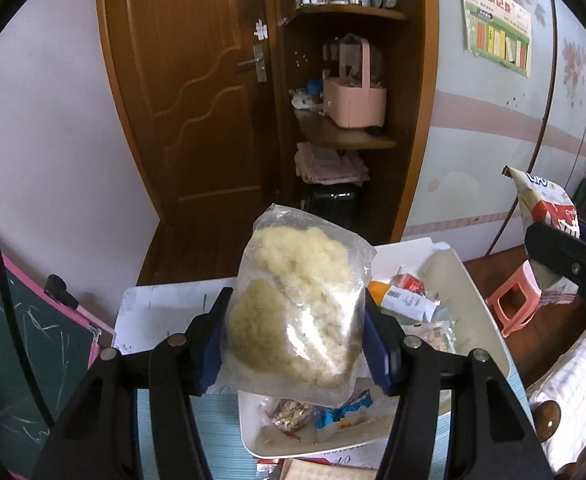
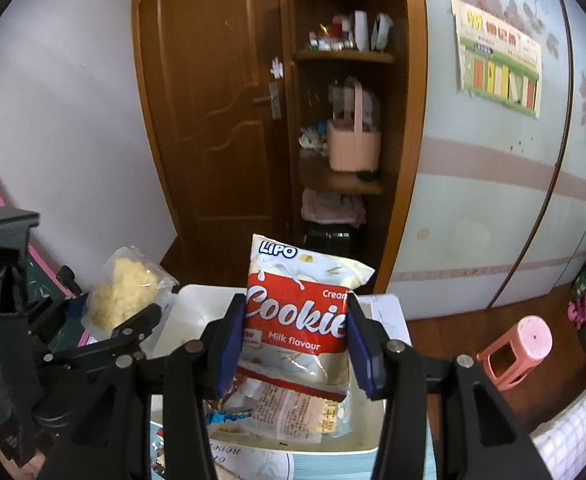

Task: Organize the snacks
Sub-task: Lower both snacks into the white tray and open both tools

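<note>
Below both grippers sits the white bin (image 1: 489,320). Left gripper (image 1: 293,336) squeezes the clear bag (image 1: 301,304); right gripper (image 2: 293,340) squeezes the cookie bag (image 2: 297,316), both upright, right above it.

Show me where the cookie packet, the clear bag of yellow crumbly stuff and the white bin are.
cookie packet (image 2: 297,316): right wrist view, red label.
clear bag (image 1: 297,312): left wrist view, yellow contents.
white bin (image 1: 481,300): left wrist view, right wall.
</note>
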Available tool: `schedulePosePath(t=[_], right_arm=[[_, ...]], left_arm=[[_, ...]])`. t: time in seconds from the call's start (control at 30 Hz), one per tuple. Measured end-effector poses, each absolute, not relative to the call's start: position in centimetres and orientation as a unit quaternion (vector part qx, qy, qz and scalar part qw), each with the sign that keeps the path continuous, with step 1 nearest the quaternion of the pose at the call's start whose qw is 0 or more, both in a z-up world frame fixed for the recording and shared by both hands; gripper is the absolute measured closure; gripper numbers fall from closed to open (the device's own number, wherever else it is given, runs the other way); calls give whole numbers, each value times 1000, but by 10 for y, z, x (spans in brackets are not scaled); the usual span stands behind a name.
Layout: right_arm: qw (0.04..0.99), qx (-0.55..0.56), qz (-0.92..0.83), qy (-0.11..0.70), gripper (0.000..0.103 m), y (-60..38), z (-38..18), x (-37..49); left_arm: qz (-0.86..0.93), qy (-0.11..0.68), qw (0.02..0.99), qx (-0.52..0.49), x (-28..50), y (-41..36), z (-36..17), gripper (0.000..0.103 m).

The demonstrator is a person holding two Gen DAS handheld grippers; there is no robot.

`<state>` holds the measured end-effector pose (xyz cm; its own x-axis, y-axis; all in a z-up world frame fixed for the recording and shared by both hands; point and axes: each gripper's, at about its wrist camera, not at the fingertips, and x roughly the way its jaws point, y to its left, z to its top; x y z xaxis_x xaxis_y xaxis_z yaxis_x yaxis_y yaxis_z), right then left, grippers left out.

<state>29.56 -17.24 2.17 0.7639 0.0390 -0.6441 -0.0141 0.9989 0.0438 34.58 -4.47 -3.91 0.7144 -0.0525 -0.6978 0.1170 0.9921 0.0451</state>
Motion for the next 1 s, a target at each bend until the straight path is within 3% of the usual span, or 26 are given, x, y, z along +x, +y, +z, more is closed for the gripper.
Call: schedulePosePath(t=[0.8, 0.83, 0.93, 1.0], right_arm=[[918, 37, -2, 395, 55, -176, -29, 329], [917, 35, -6, 398, 54, -176, -31, 330], [907, 33, -9, 419, 45, -176, -40, 337], [905, 36, -7, 425, 39, -178, -45, 339]], left_arm=[[-16, 418, 907, 45, 370, -34, -92, 44], [-16, 420, 906, 45, 370, -35, -93, 41], [-24, 420, 906, 42, 369, -37, -95, 3], [-38, 422, 905, 43, 368, -39, -95, 0]])
